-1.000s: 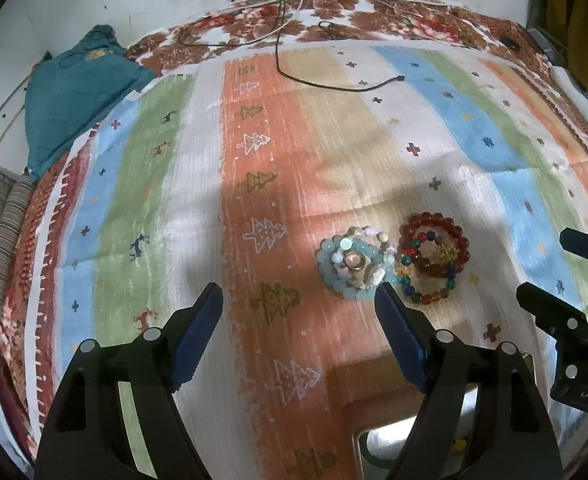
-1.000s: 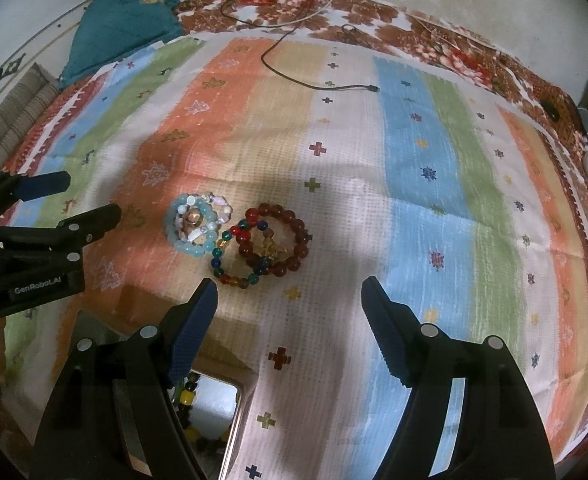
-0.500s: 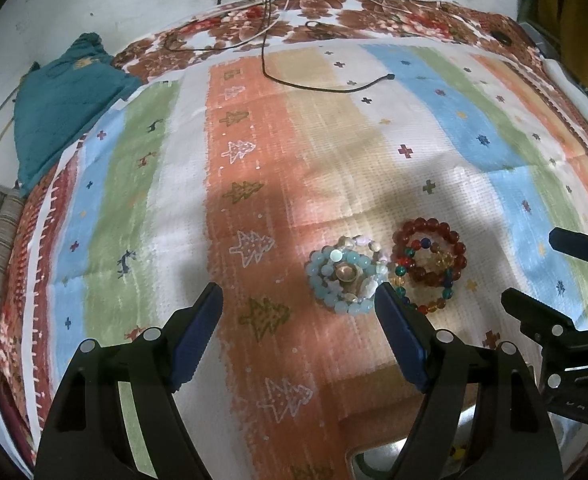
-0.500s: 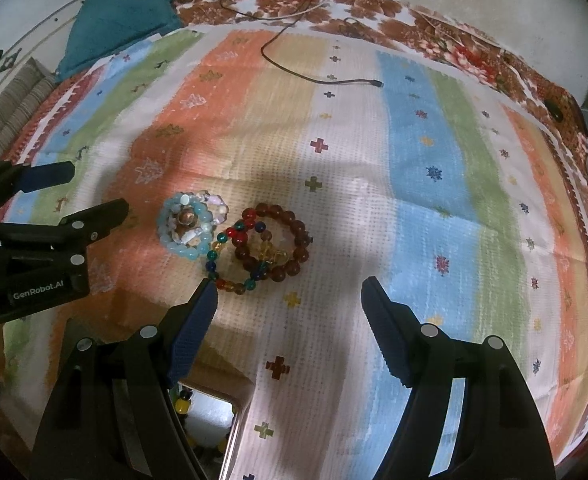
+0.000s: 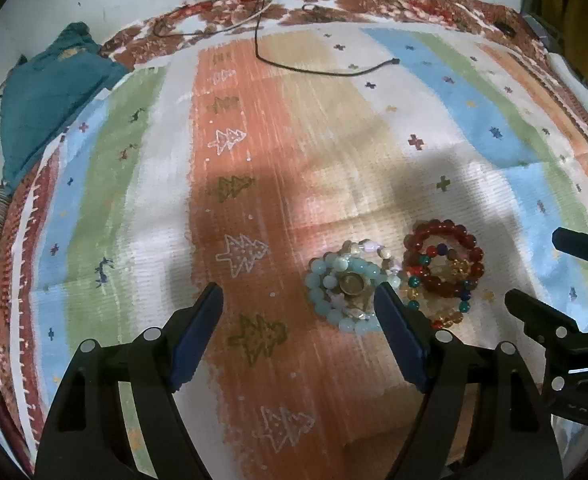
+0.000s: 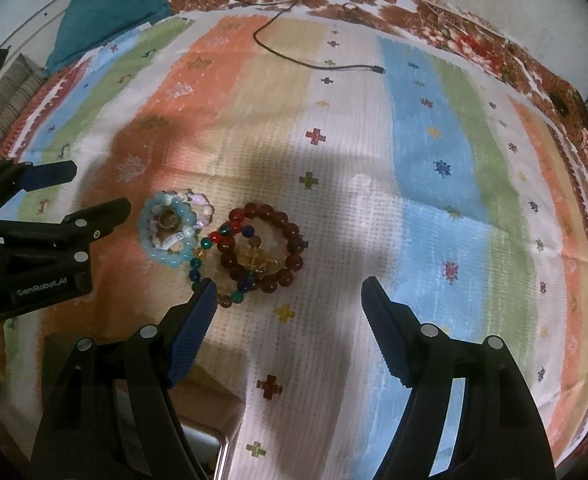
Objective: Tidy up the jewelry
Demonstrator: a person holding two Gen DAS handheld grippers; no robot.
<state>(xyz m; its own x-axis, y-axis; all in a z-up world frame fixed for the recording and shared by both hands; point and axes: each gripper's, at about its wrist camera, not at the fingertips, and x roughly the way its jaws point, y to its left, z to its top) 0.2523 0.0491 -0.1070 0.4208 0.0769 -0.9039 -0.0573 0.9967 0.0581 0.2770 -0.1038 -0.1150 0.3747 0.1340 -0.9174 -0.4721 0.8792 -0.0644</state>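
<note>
Both of my tools come first: my left hand-held gripper [image 5: 298, 304] and my right hand-held gripper [image 6: 288, 300] hang with jaws spread wide and nothing between them, tilted steeply down over the bed. Beneath them lies the striped blanket [image 5: 334, 152], soft and woven, so anything on it can sink a little and snag.

On it, near the front, sit two small heaps of jewelry, side by side and touching. To my right are the dark red bead bracelet [image 6: 270, 248] with a multicoloured bead strand [image 6: 202, 256] looped through it; to my left the pale blue bead bracelet [image 5: 342, 288], coiled with whitish beads around a small brassy round piece I cannot identify.

I judge these light, floppy and elastic-strung, with hard, smooth beads that will roll off a pad. I would pinch across one side of a single ring, not the whole heap, and lift slowly, since the tangled strands may drag their neighbours along
</note>
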